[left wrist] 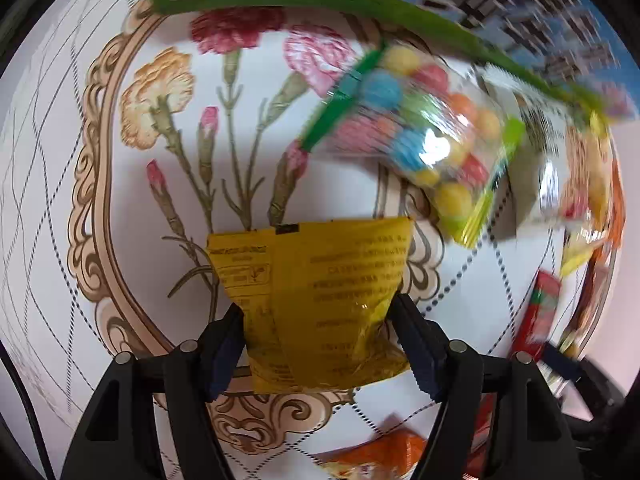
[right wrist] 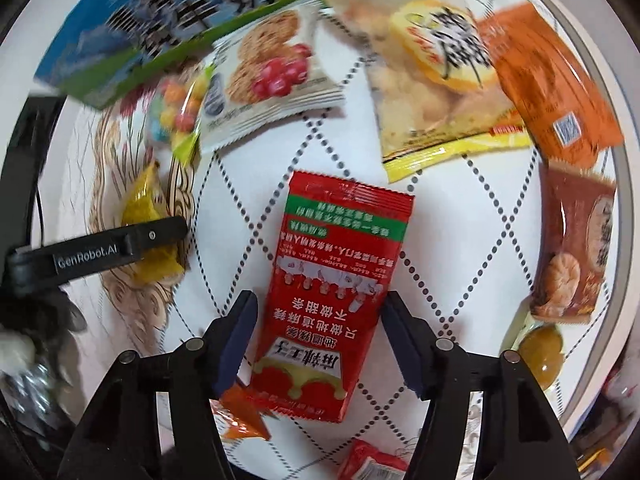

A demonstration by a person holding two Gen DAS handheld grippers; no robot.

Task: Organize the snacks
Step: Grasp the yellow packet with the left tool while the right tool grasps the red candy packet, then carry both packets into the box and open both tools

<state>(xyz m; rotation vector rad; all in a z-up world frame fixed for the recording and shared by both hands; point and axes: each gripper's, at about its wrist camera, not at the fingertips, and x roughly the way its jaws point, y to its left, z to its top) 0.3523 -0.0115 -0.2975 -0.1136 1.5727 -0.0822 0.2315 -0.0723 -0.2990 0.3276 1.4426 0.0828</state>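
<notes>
My left gripper stands around a yellow snack packet; both pads press its crumpled sides, shut on it. The same packet and the left gripper's finger show at the left of the right wrist view. My right gripper is open, its fingers on either side of a red snack packet that lies flat on the table. A gap shows between the pads and the packet.
A floral tablecloth covers the table. A bag of coloured candy balls, a green and blue box, a cookie packet, a yellow cracker bag, an orange packet and a brown packet lie around.
</notes>
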